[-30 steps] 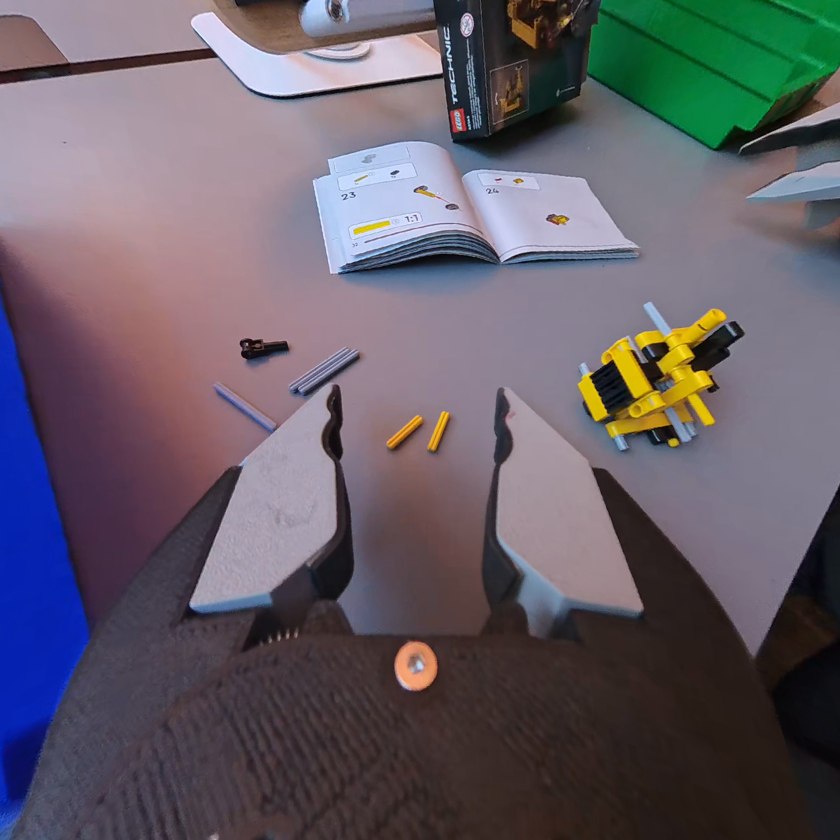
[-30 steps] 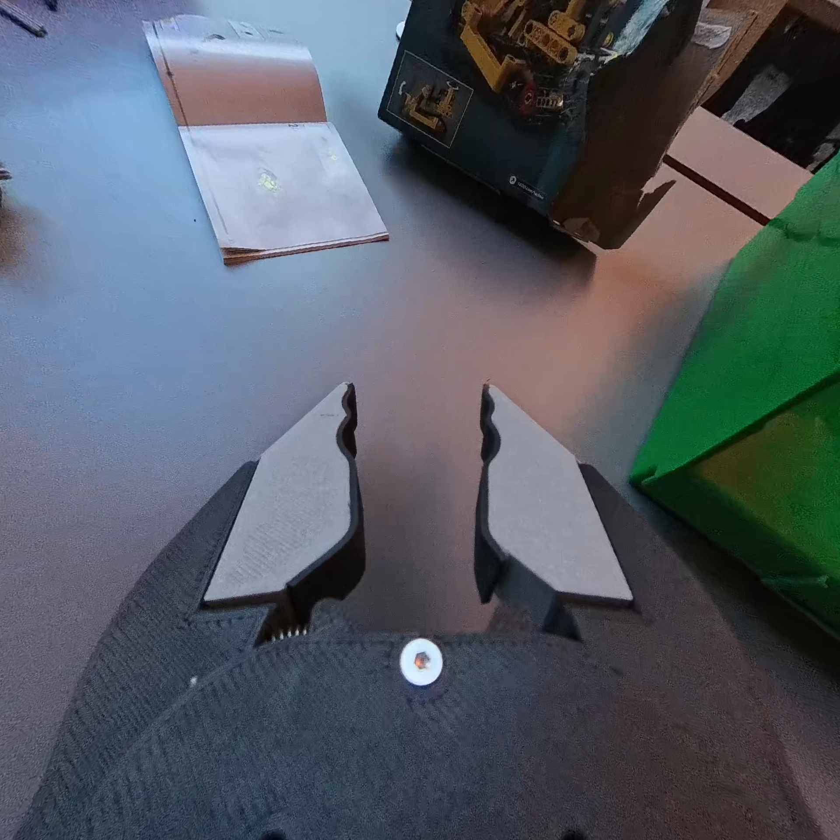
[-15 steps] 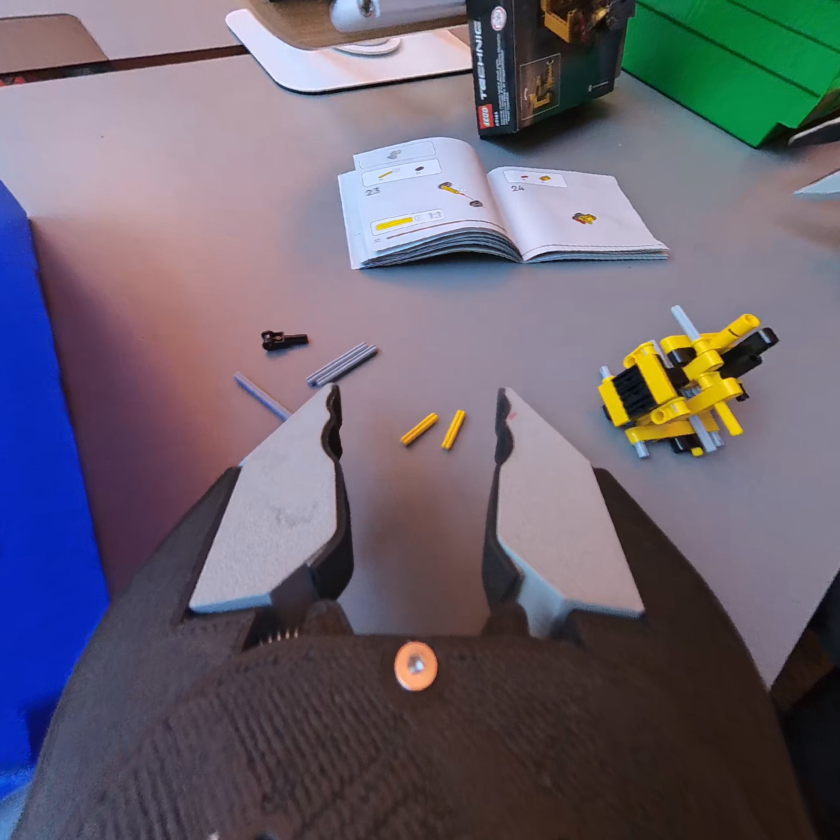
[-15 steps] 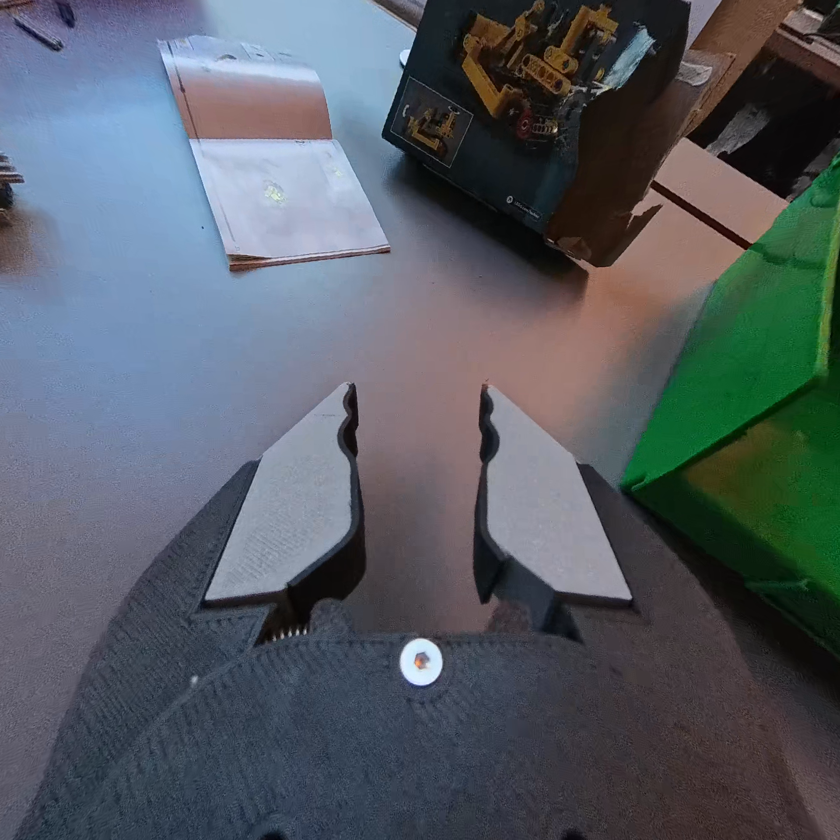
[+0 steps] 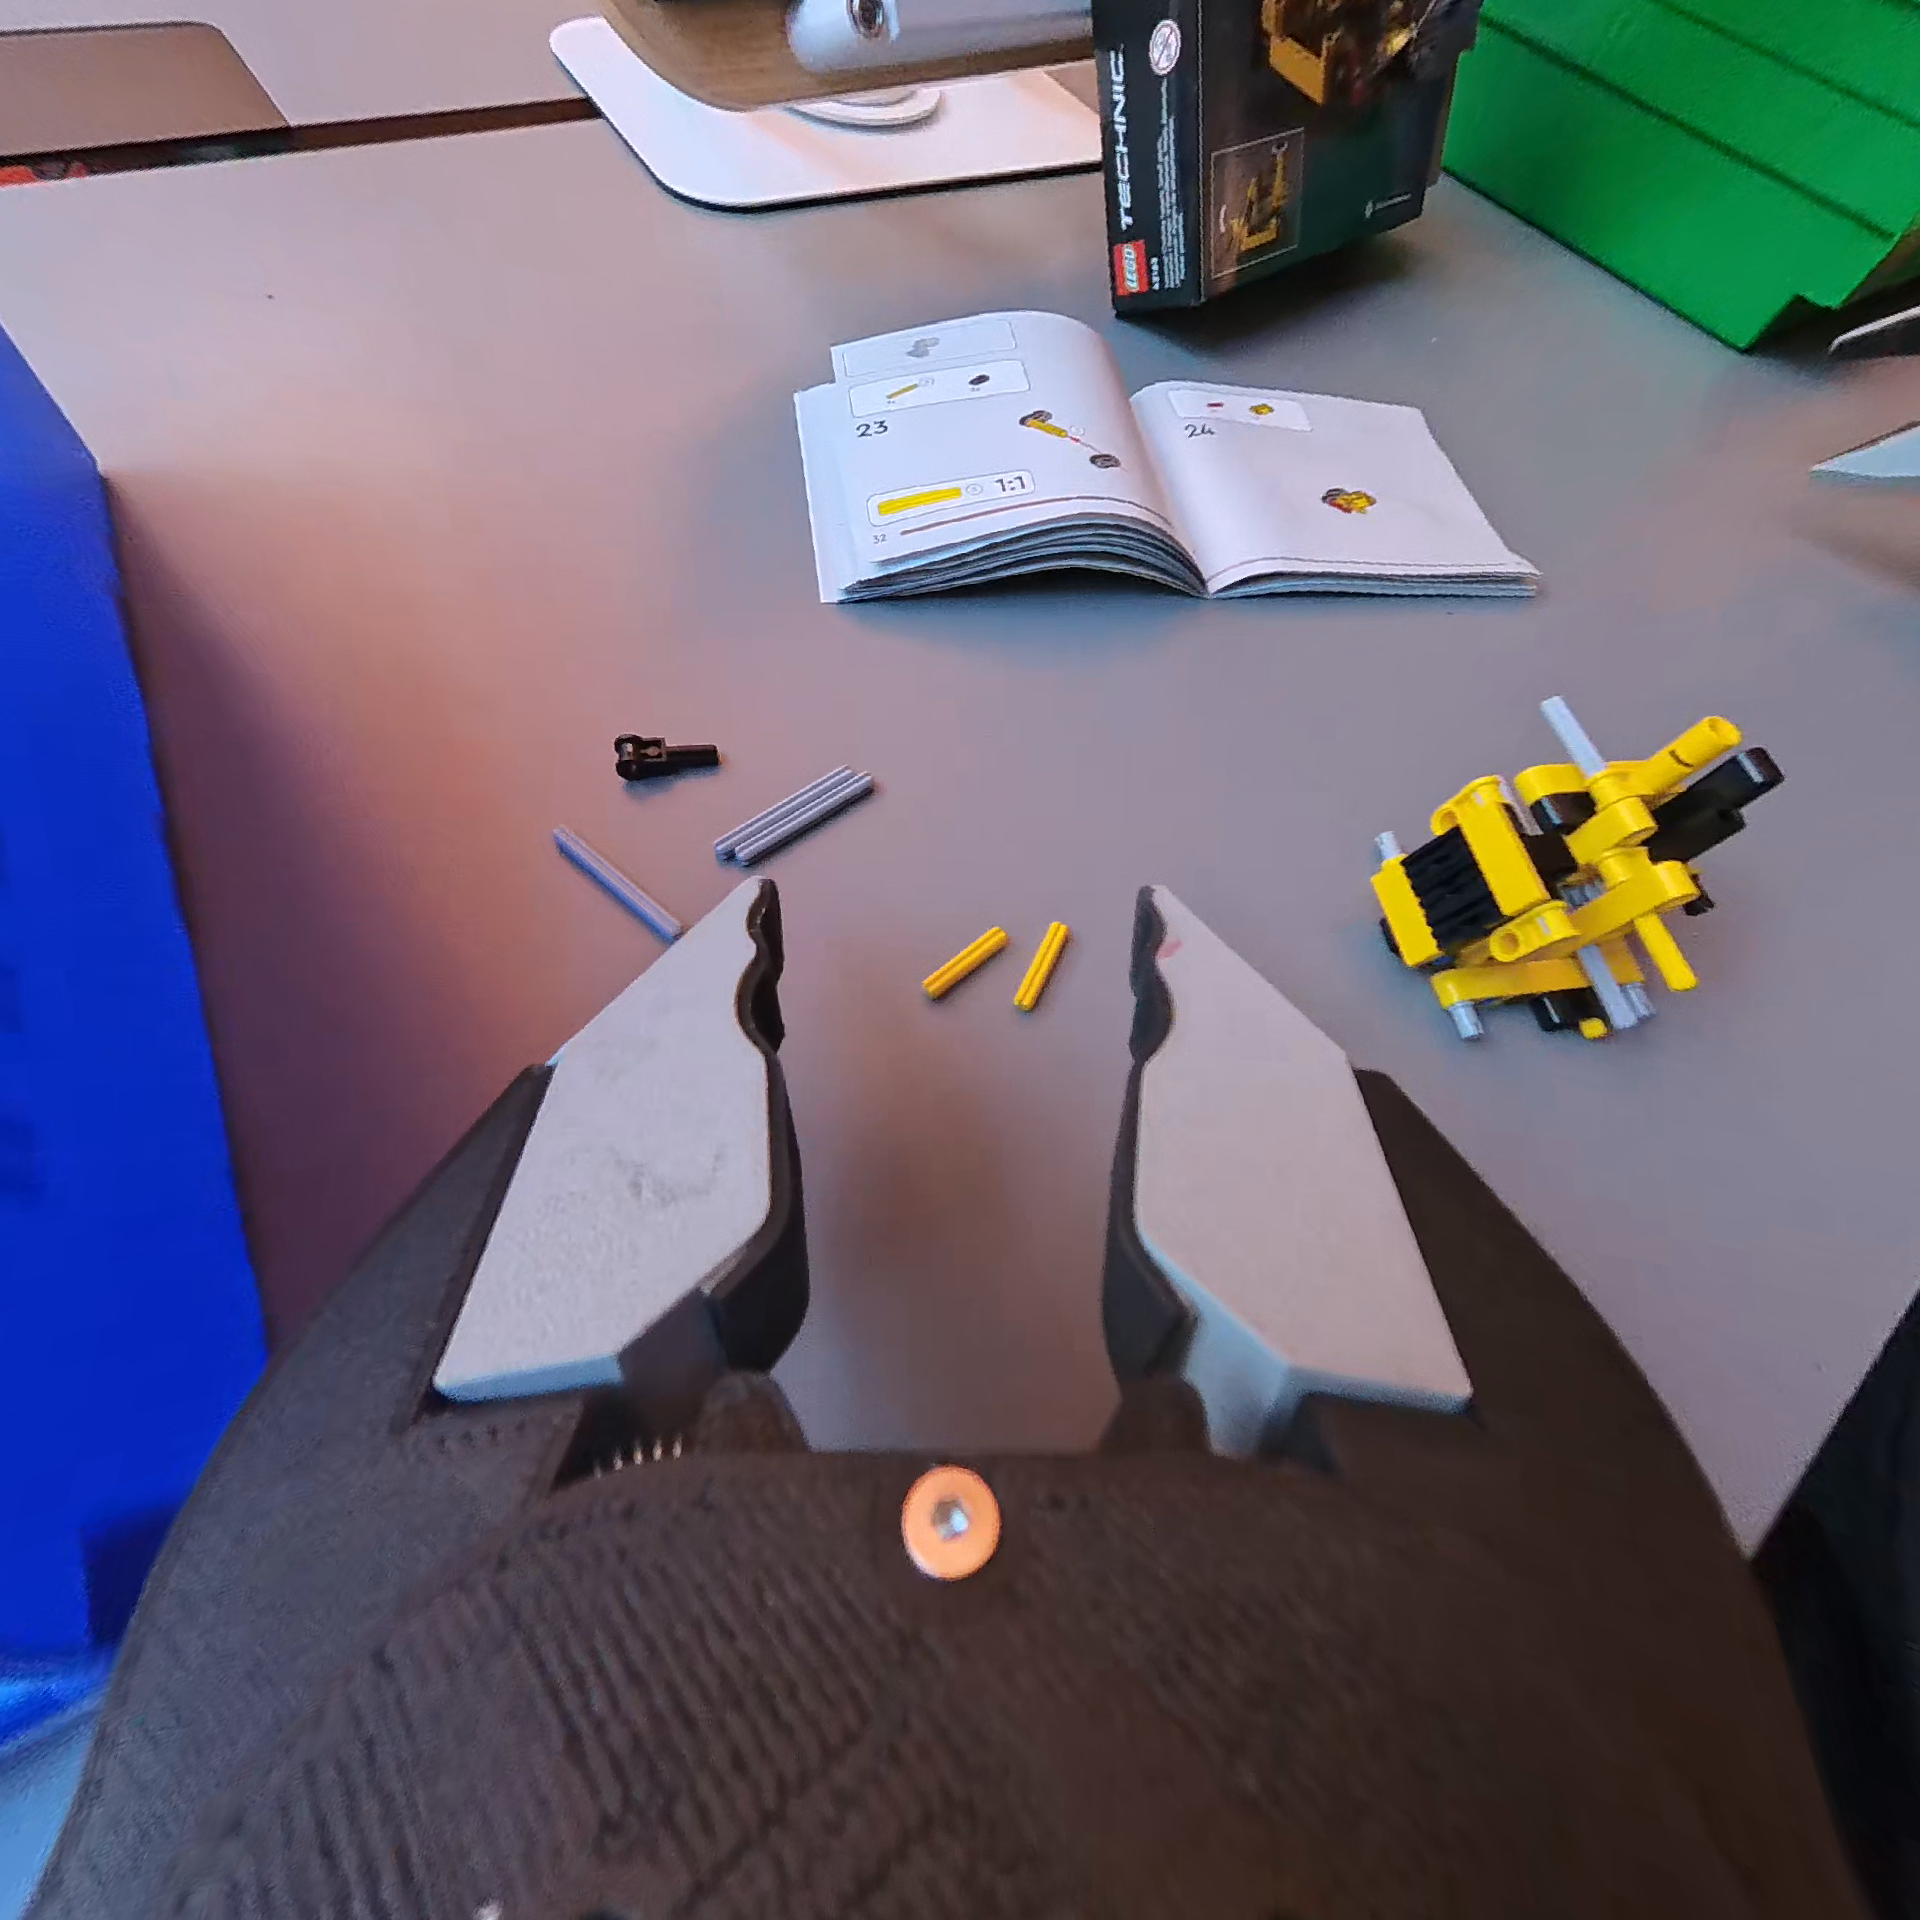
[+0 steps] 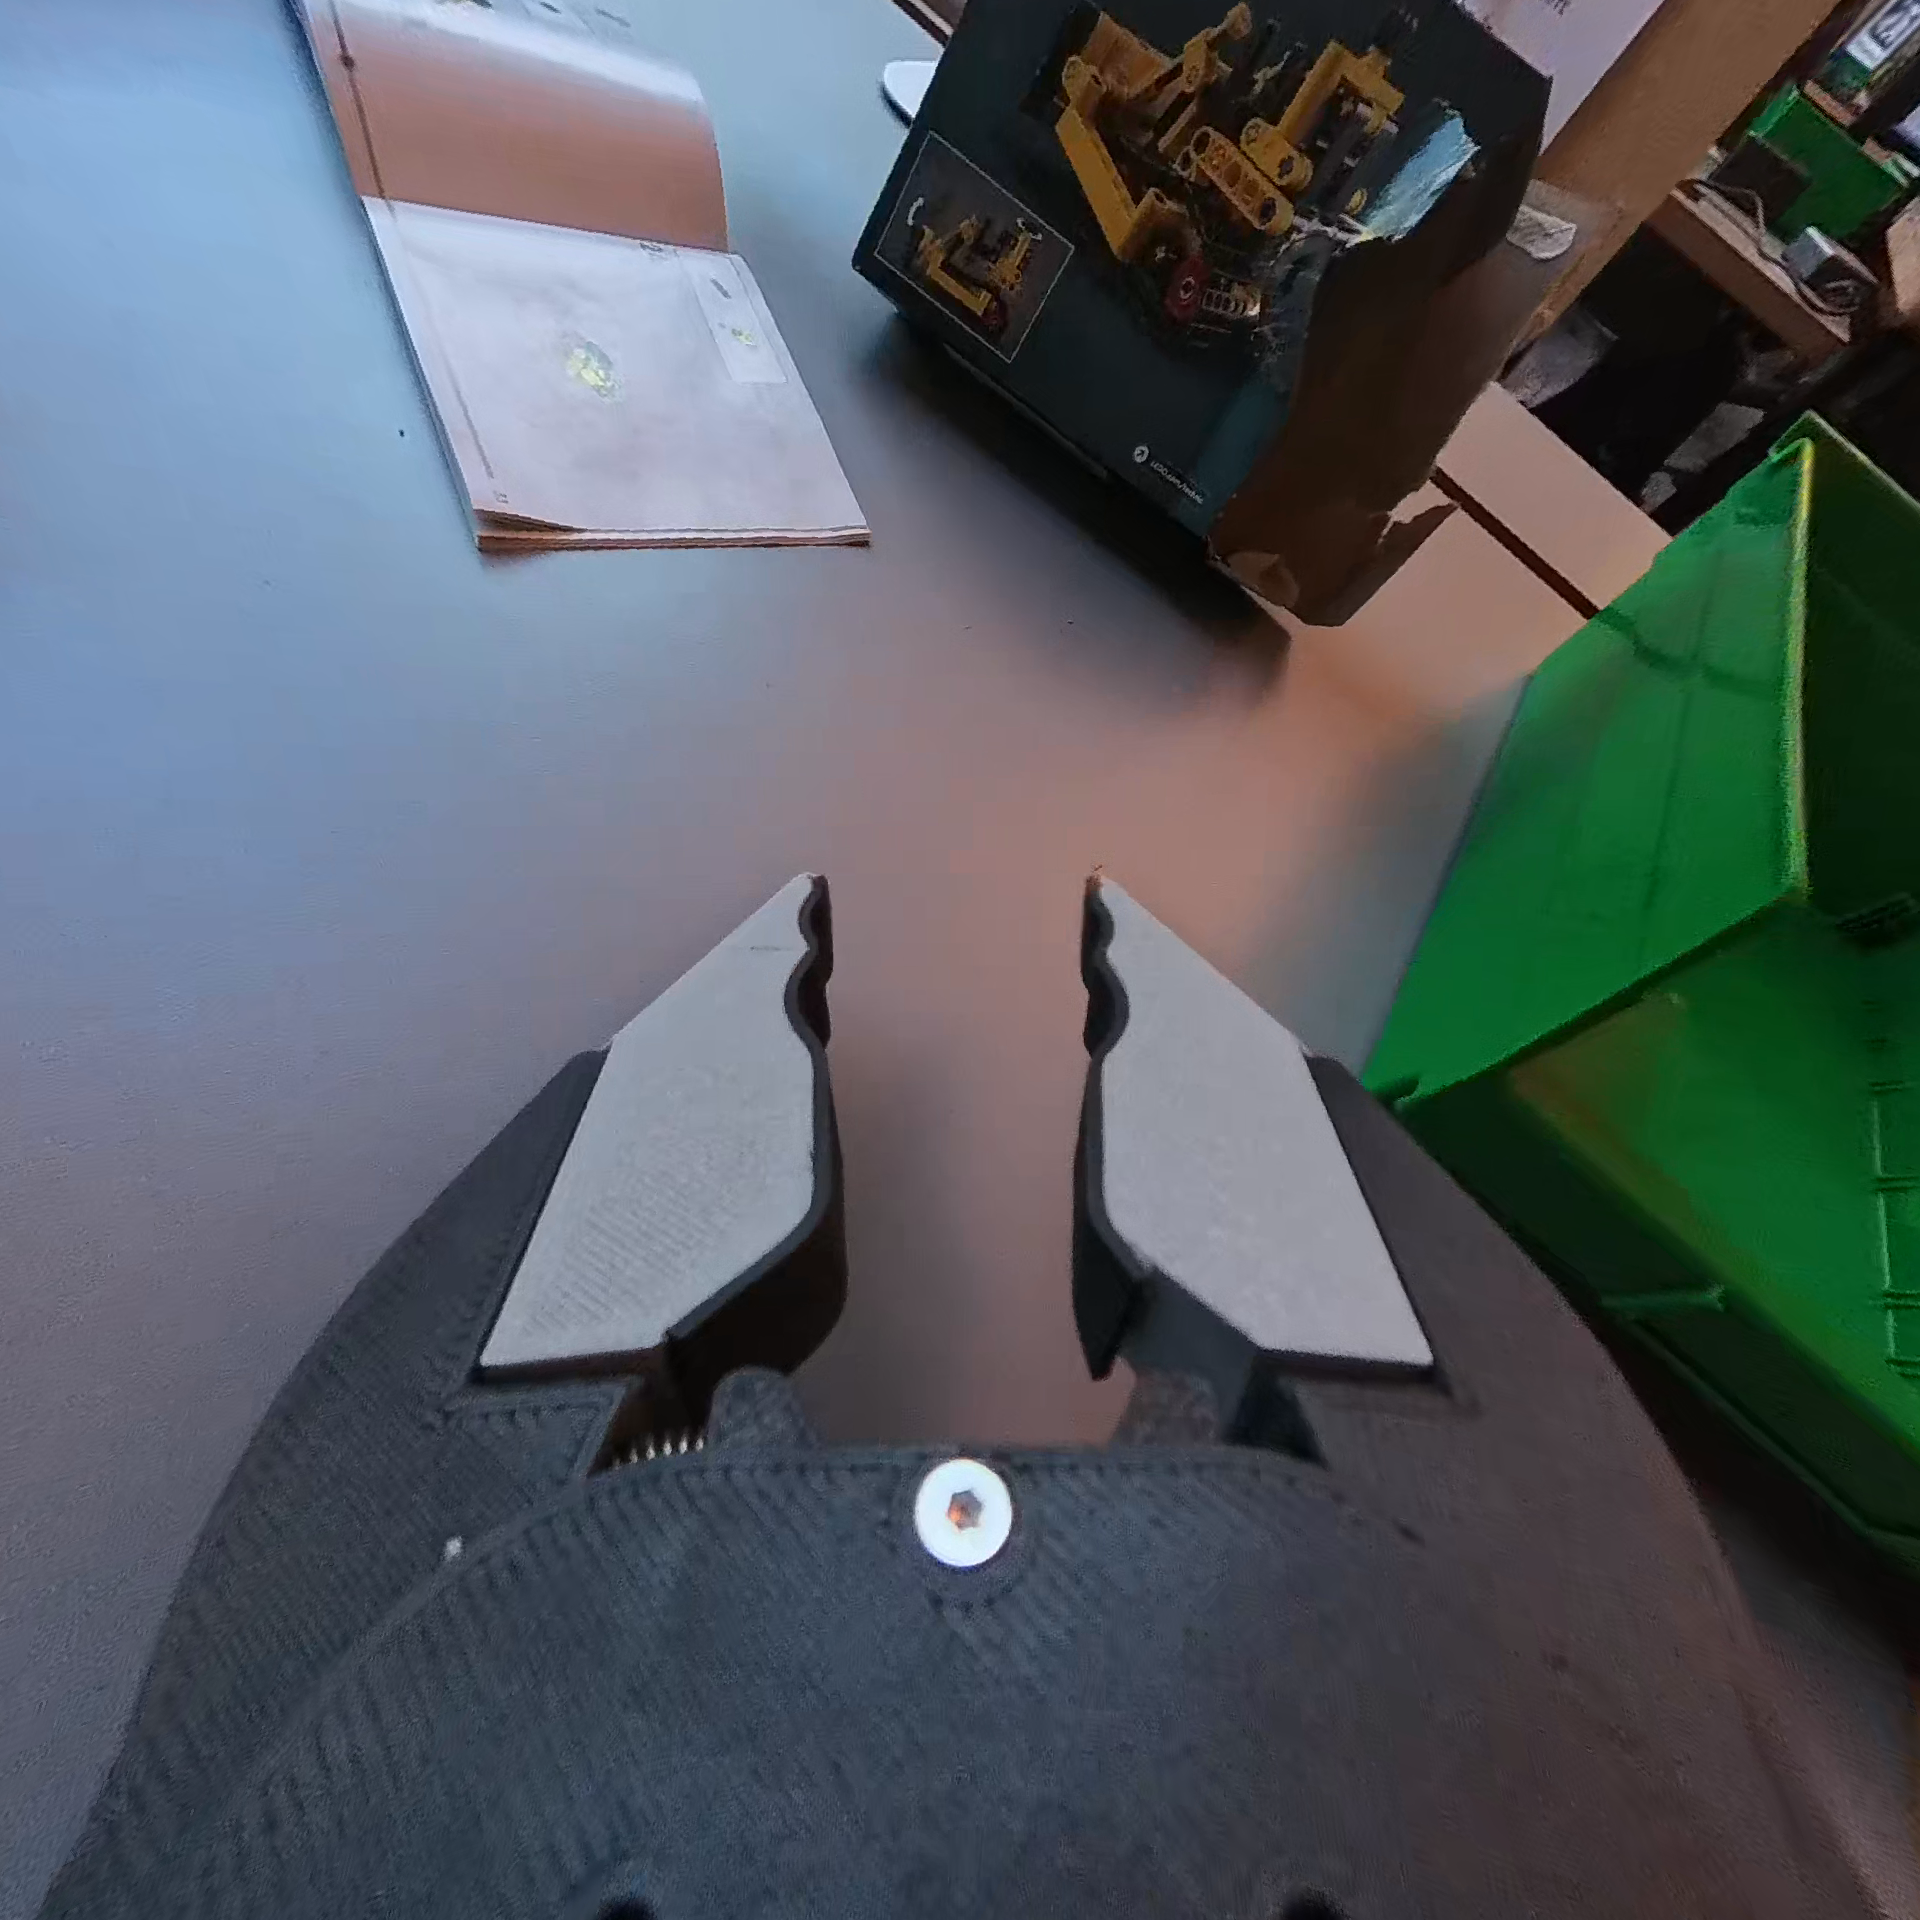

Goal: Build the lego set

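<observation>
Left tongs released, nothing between the grey fingers, held above the grey counter. Just beyond the fingertips, in the gap's line: two short yellow plastic axle rods lying close together, not touching. Farther left: a pair of grey ribbed axle rods side by side, one thin blue-grey rod partly hidden by the left finger, and a small black connector pin beyond them.

Partly built yellow-and-black lego model sits on the counter to the right of the left tongs, well apart from the loose rods, grey axles poking through it.

Open white instruction booklet lies flat farther back. Behind it a dark cardboard lego box stands upright; a green plastic crate at far right; a blue bin wall along the left edge. White monitor-stand base at the far edge.

Right tongs also released and empty, over bare counter. Same booklet and box ahead of them, green crate just beside on the right.
</observation>
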A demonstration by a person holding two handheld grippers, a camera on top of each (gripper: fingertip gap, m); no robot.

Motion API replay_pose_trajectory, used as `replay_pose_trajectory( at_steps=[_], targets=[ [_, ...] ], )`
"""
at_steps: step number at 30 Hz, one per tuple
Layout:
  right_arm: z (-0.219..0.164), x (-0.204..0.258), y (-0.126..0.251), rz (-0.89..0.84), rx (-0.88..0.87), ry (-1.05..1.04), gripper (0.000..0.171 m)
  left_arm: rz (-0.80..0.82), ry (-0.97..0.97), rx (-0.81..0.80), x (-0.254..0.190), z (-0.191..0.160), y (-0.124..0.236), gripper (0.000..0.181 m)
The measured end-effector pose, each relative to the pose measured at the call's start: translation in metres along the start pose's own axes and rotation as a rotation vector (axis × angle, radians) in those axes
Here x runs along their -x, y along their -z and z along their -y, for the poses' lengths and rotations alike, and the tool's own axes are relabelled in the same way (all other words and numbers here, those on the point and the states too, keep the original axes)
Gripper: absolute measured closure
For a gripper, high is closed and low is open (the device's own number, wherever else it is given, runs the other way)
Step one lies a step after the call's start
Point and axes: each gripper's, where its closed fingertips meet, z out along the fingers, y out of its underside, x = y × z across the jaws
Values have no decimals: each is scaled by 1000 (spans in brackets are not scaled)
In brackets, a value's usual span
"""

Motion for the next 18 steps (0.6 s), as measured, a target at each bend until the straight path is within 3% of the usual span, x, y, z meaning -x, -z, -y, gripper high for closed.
replay_pose_trajectory(
  at_steps=[18],
  targets=[
    [0,-12,3,-33,-18,-79,124,68,113,-53,24,5,7,115]
  ],
)
